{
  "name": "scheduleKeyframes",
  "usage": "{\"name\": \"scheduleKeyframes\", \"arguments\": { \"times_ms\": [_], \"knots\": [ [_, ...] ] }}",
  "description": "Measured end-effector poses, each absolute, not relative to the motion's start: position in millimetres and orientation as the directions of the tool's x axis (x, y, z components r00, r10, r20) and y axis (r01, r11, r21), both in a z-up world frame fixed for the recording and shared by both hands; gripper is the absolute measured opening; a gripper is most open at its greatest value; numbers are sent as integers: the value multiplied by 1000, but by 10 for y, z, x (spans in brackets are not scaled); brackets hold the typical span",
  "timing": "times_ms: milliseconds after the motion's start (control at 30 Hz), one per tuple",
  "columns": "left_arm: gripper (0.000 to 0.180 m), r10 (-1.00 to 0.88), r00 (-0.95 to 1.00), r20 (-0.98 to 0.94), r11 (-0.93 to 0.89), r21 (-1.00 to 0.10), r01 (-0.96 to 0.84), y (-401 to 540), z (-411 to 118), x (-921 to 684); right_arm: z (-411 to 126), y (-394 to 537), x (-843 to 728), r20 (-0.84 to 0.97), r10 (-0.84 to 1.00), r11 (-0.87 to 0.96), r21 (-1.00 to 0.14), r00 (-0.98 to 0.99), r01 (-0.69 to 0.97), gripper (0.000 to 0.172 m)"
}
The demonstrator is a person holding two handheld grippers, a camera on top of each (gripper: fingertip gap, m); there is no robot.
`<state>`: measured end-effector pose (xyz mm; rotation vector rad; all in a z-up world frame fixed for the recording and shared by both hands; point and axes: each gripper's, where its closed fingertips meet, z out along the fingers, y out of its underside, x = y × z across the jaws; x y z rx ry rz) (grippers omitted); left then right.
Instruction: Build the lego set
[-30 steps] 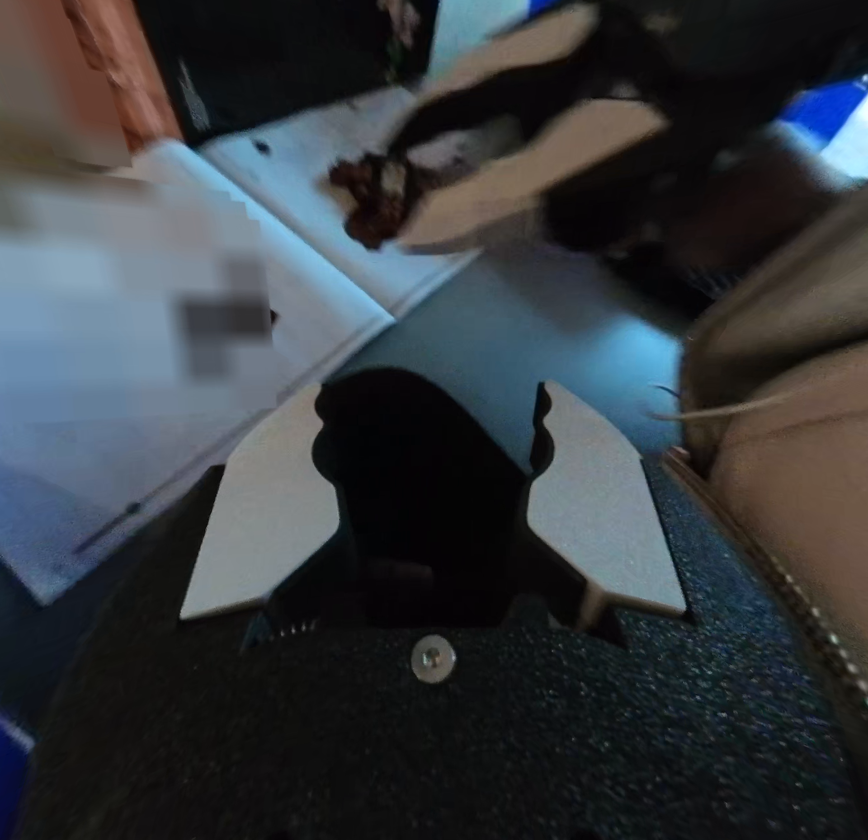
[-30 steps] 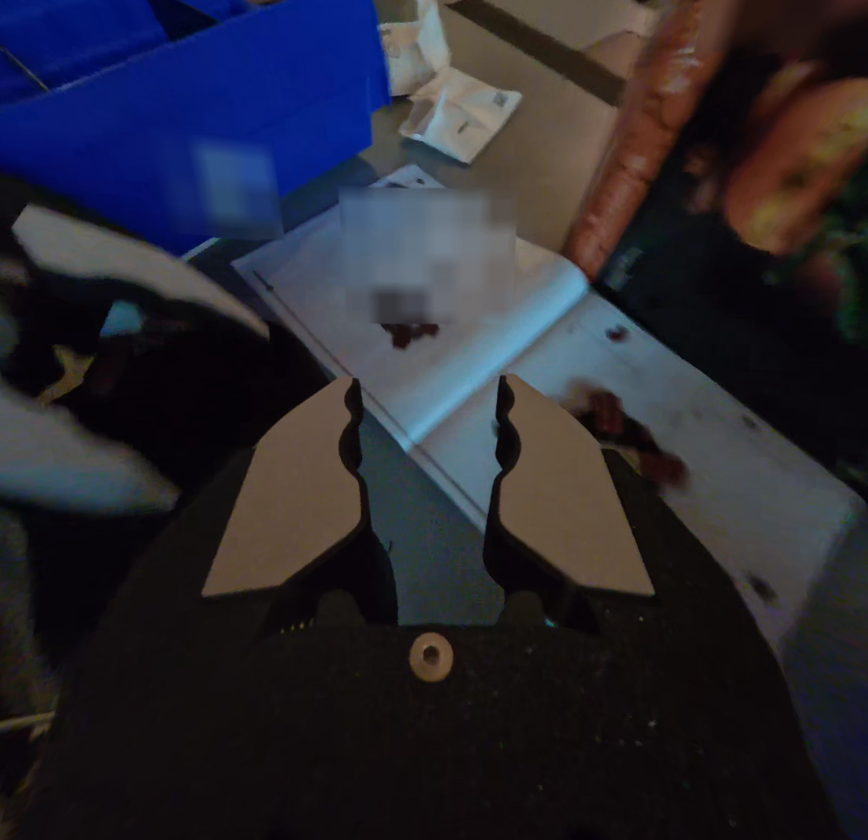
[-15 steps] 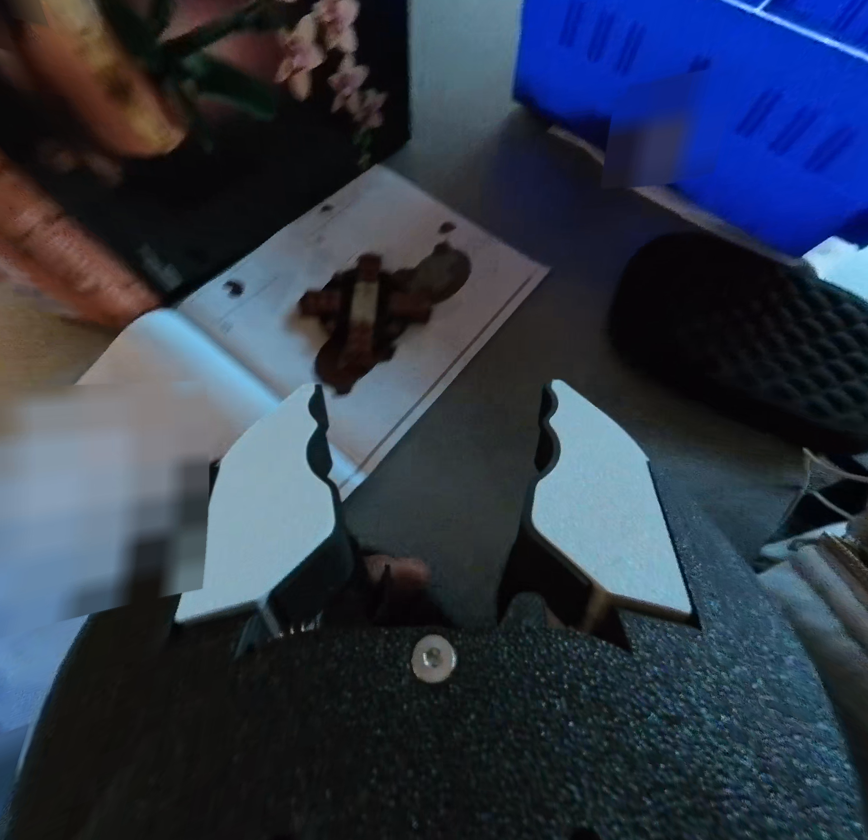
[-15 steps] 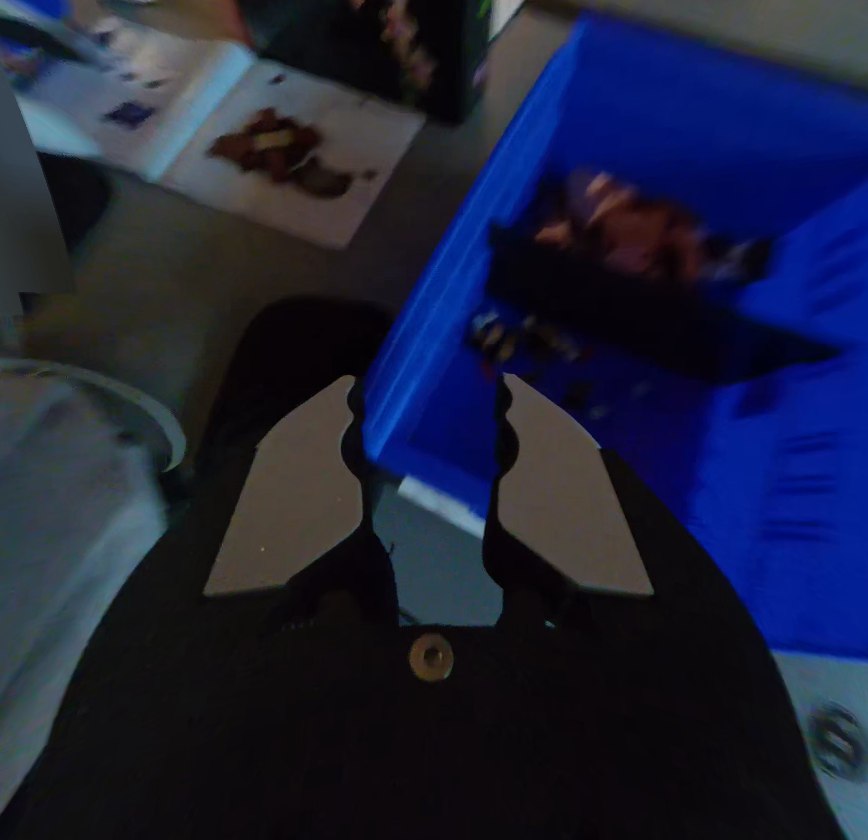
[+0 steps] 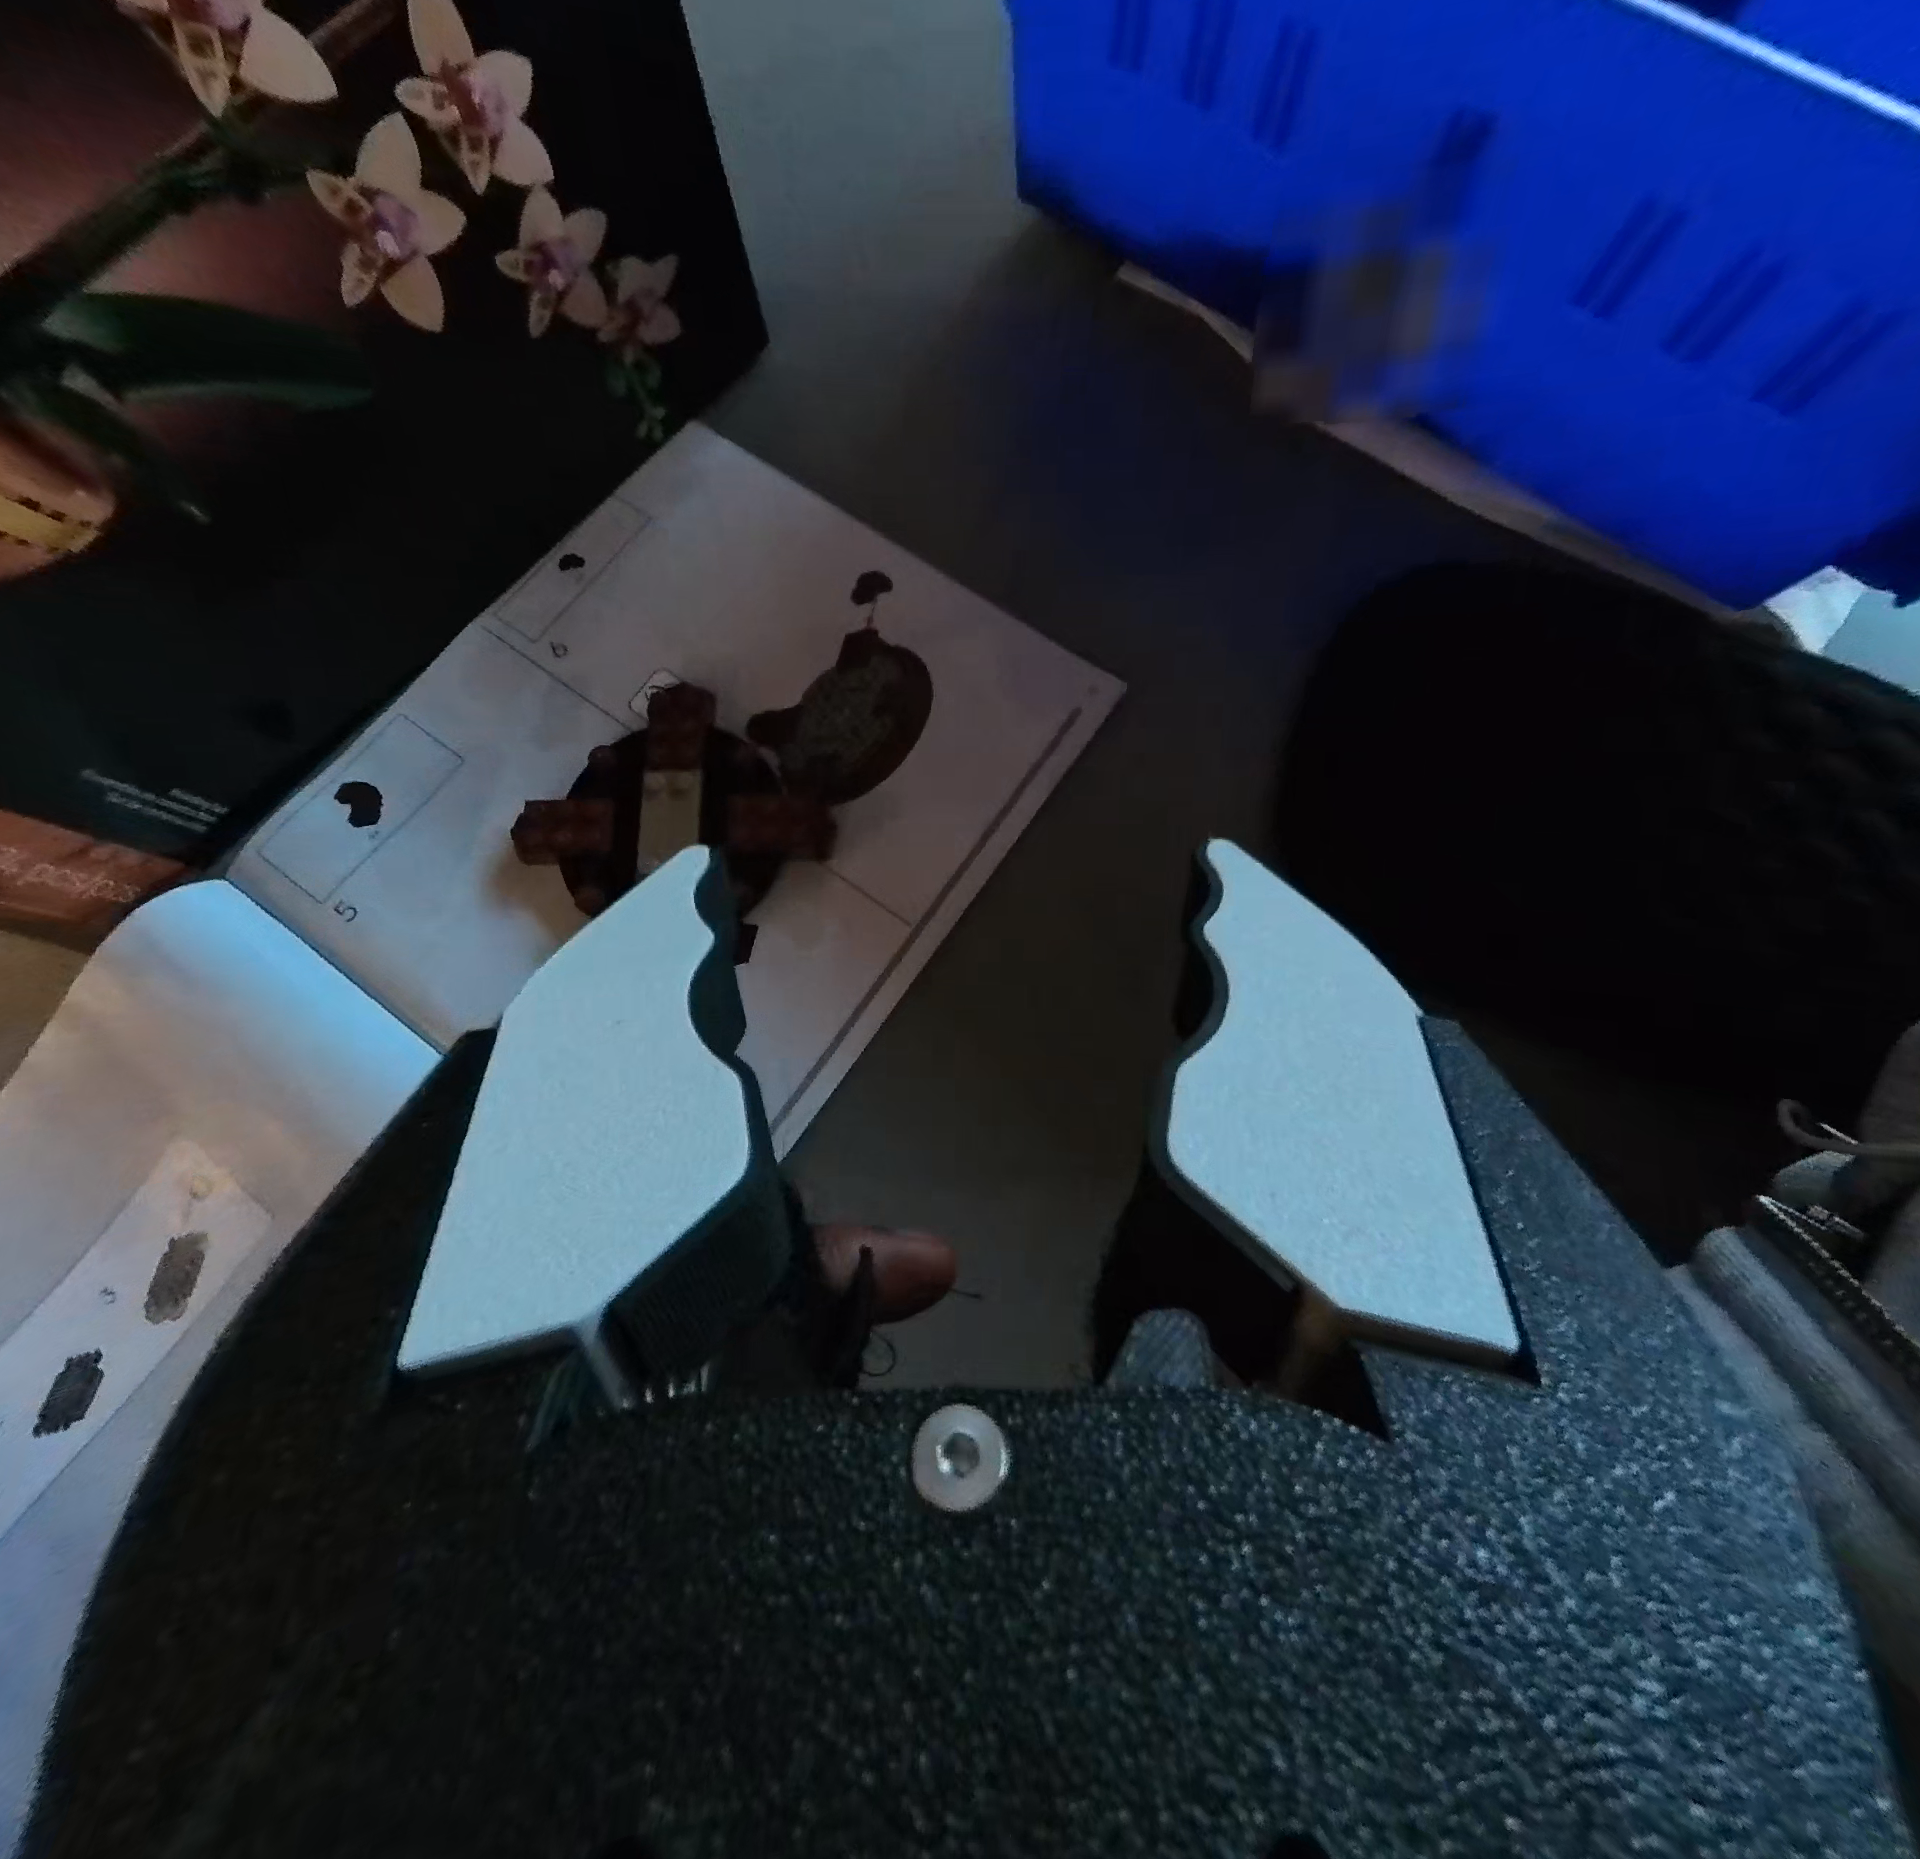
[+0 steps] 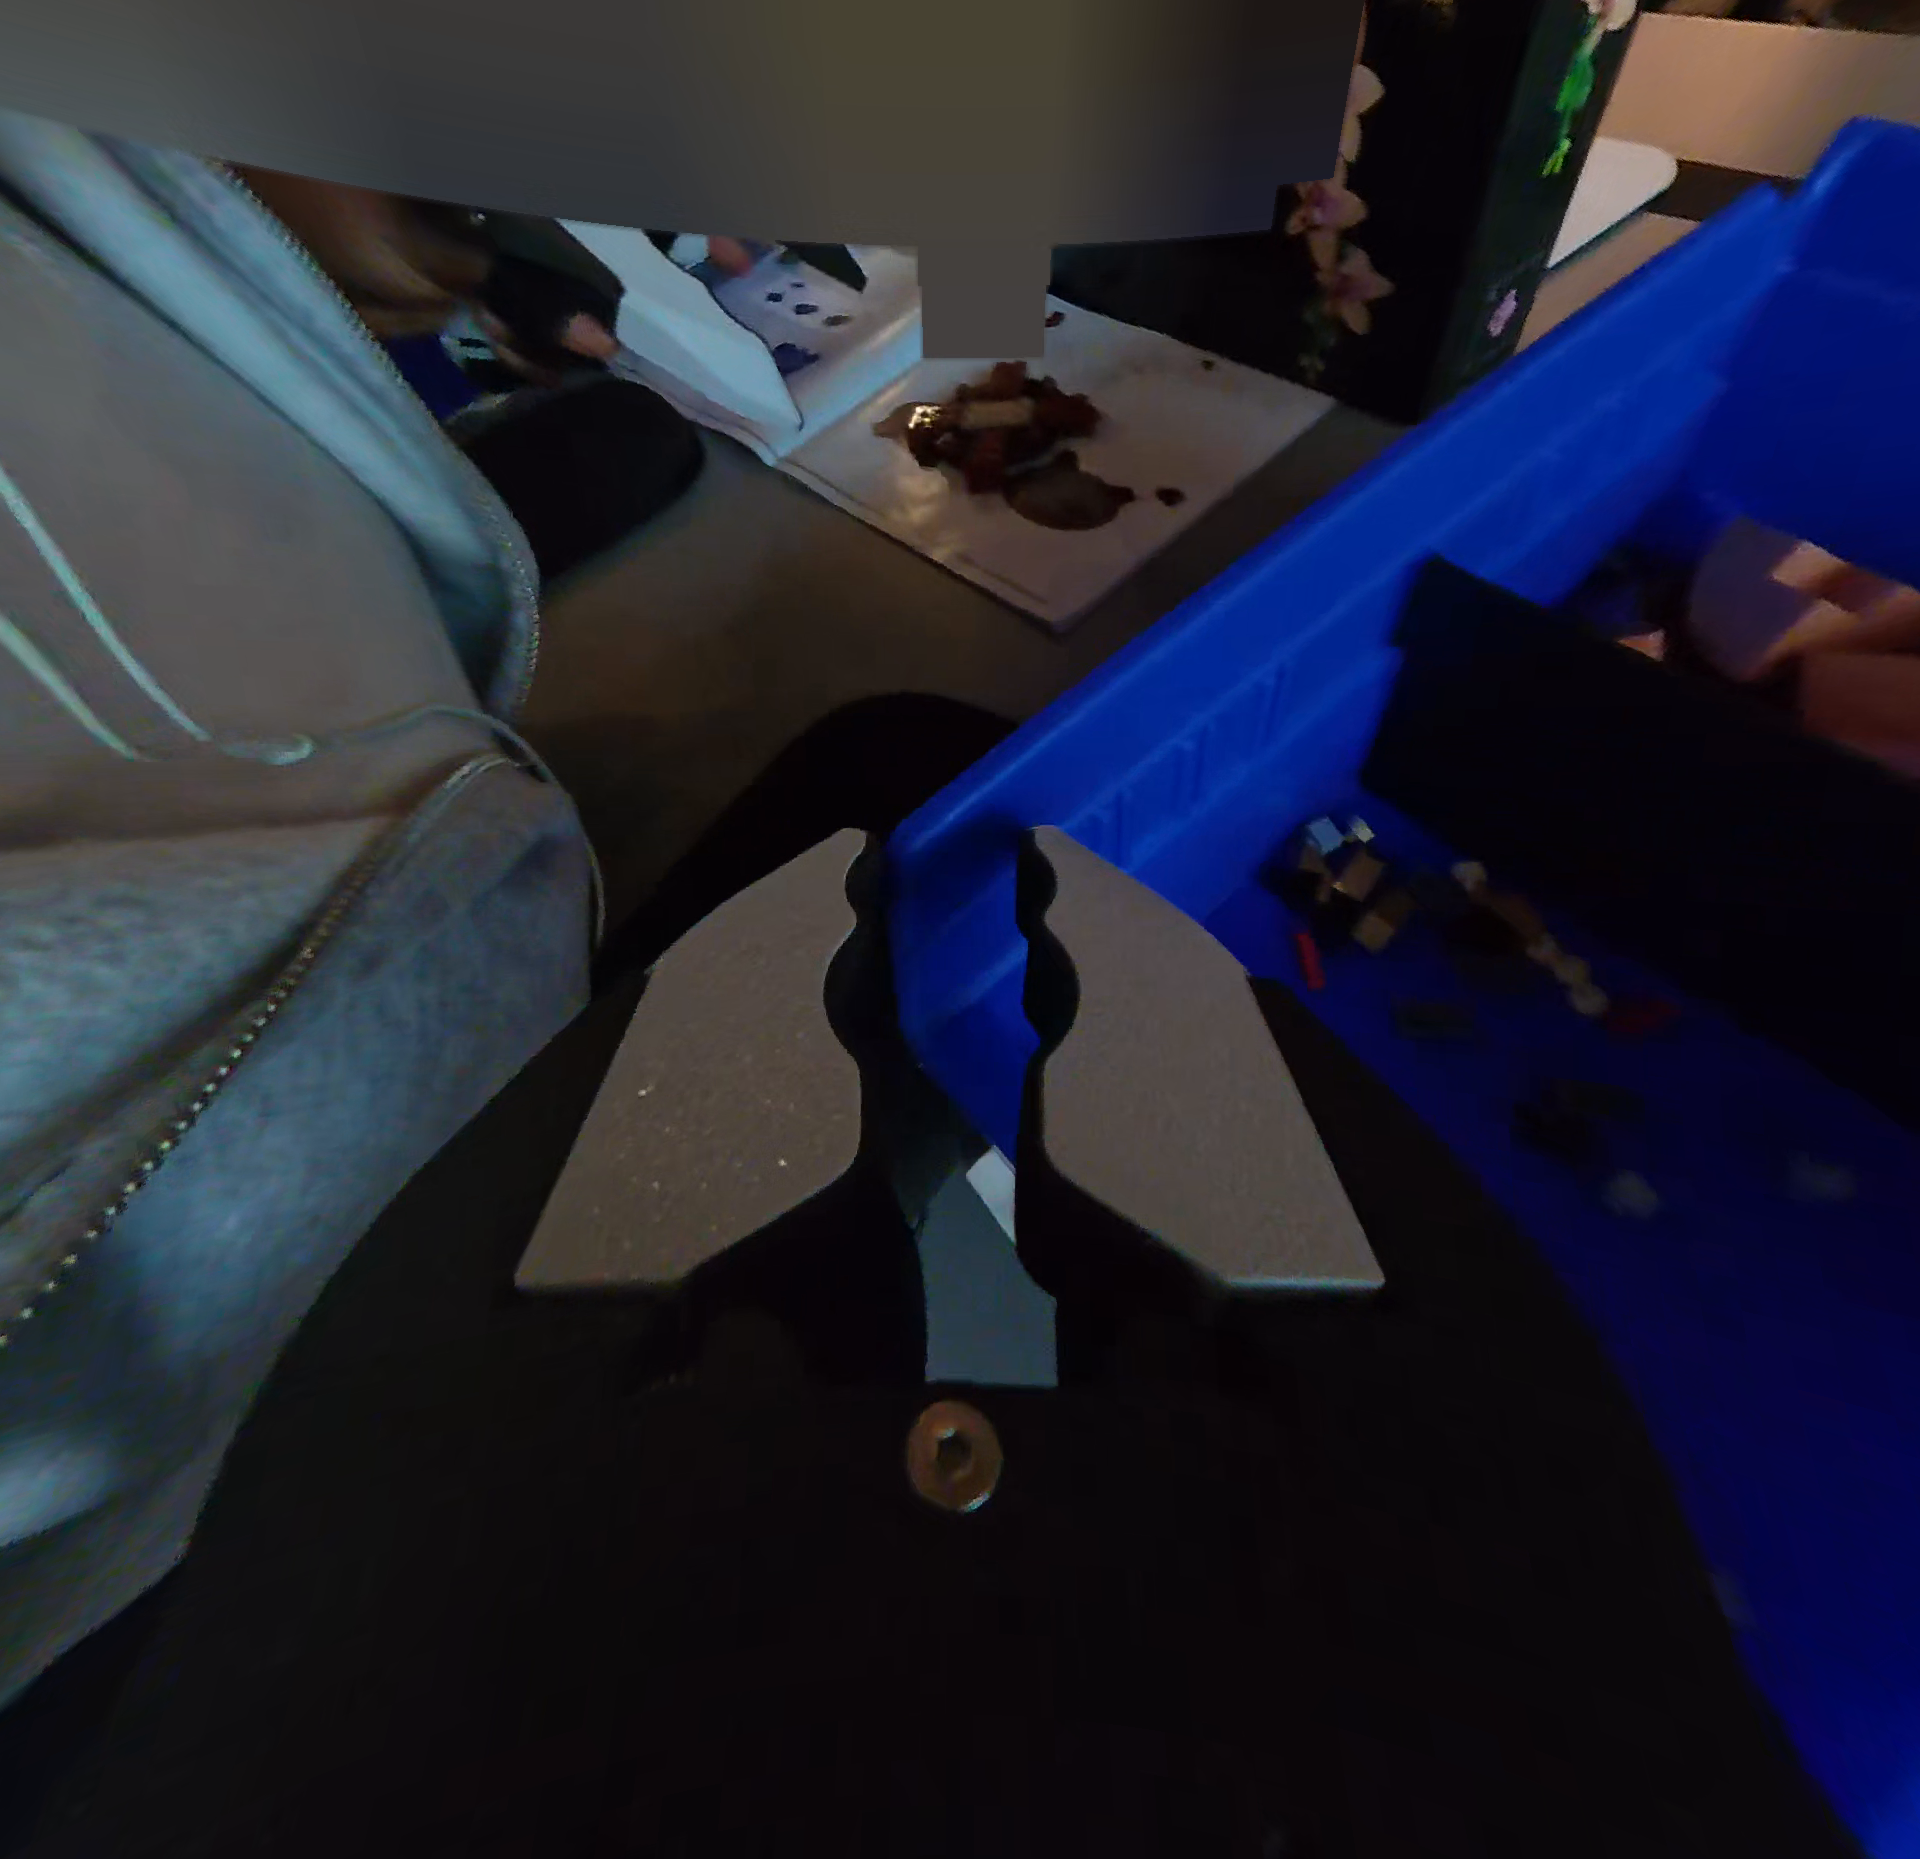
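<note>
The right gripper (image 6: pixel 951 879) pinches the corner wall of the blue plastic bin (image 6: pixel 1195 760), so a tug could spill its small bricks (image 6: pixel 1351 884). The left gripper (image 5: pixel 956 874) is spread wide over the grey table (image 5: pixel 997 1082), near the brown brick model (image 5: pixel 665 801) on the white paper booklet (image 5: pixel 935 801) and may bump it.

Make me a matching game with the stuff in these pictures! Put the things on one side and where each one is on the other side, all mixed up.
Things
1. brown brick model
2. blue bin
3. box with orchid picture
4. small loose pieces

Places or states
A. standing behind the open booklet
B. lying inside the blue bin
C. sitting on the open booklet page
D. its corner is between the right gripper's jaws

Pairs: 1-C, 2-D, 3-A, 4-B
</note>
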<state>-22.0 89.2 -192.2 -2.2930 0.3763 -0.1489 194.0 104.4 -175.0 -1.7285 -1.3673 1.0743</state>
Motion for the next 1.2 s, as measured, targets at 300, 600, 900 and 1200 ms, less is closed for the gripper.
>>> {"name": "scheduleKeyframes", "arguments": {
  "times_ms": [300, 600, 900, 1200],
  "knots": [
    [81, -299, 954, -21, -658, -720, -222, 887, -1963, -321, -1564, 1317, 2186, -156, 964, -228, -902, 214, 367, 24],
    [78, -295, 954, -49, -653, -718, -239, 889, -1984, -371, -2144, 2125, 2491, 50, 927, -283, -555, 370, 783, 10],
    [76, -219, 975, -23, -675, -718, -169, 798, -2055, -615, -2589, 2134, 2503, 20, 997, -59, -305, 68, 951, 19],
    [75, -220, 975, -19, -682, -712, -168, 771, -2121, -664, -2618, 2230, 2547, 27, 966, -242, -269, 259, 932, 22]
  ]
}}
